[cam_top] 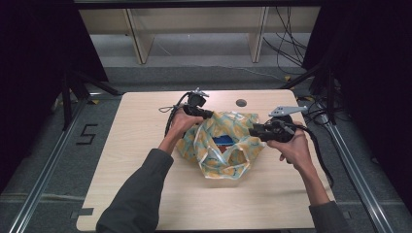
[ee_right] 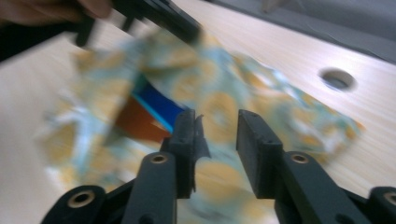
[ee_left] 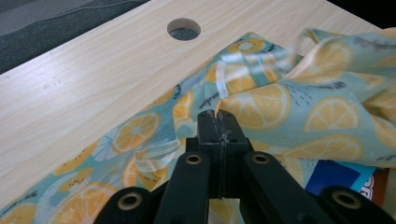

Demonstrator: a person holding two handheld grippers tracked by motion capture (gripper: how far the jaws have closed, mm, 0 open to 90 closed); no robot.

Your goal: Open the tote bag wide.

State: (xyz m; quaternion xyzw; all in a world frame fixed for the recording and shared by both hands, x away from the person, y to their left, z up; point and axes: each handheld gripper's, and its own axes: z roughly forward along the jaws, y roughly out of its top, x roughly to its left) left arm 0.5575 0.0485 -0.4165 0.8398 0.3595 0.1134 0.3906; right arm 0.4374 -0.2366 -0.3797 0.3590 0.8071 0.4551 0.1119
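Lemon-print fabric bag (cam_top: 228,145) is lying at the centre of the table (cam_top: 141,145), mouth gaping over a blue item (cam_top: 224,141). Left gripper (cam_top: 210,114), upper centre, is pinching the bag's edge with jaws fully together. Right gripper (cam_top: 253,131), centre right, is standing partly parted at the opposite rim, with no cloth clamped between its jaws.
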